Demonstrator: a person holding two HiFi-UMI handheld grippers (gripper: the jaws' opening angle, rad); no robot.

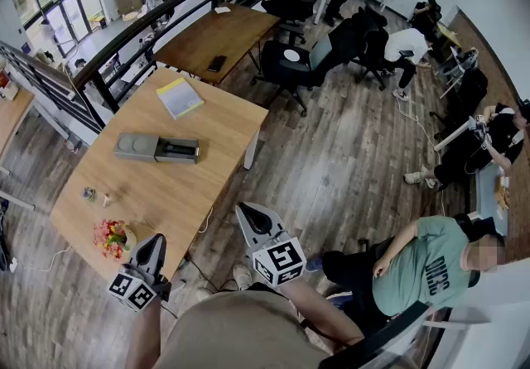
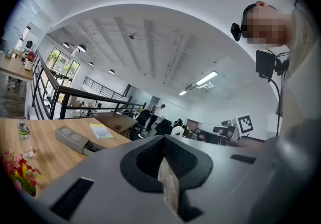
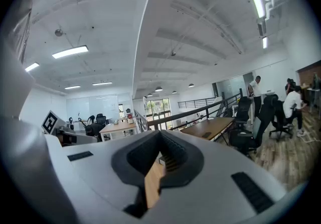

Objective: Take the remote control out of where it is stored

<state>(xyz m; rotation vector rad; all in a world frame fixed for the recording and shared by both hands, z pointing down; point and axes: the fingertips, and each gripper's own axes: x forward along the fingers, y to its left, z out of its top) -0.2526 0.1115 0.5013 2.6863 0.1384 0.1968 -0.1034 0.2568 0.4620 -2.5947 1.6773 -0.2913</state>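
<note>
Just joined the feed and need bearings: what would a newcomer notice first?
A flat grey storage box, slid open on a dark remote control, sits midway on the light wooden table. Nearer, the left gripper, by a pink flower bunch, and the right gripper hover shut.

storage box drawer (image 1: 179, 150): contents dark, too small to tell | small items (image 1: 89, 194) on table (image 1: 182, 189): too small to identify

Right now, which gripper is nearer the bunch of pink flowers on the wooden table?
Left: the left gripper is beside the flowers; the right gripper hangs off the table, farther away.
</note>
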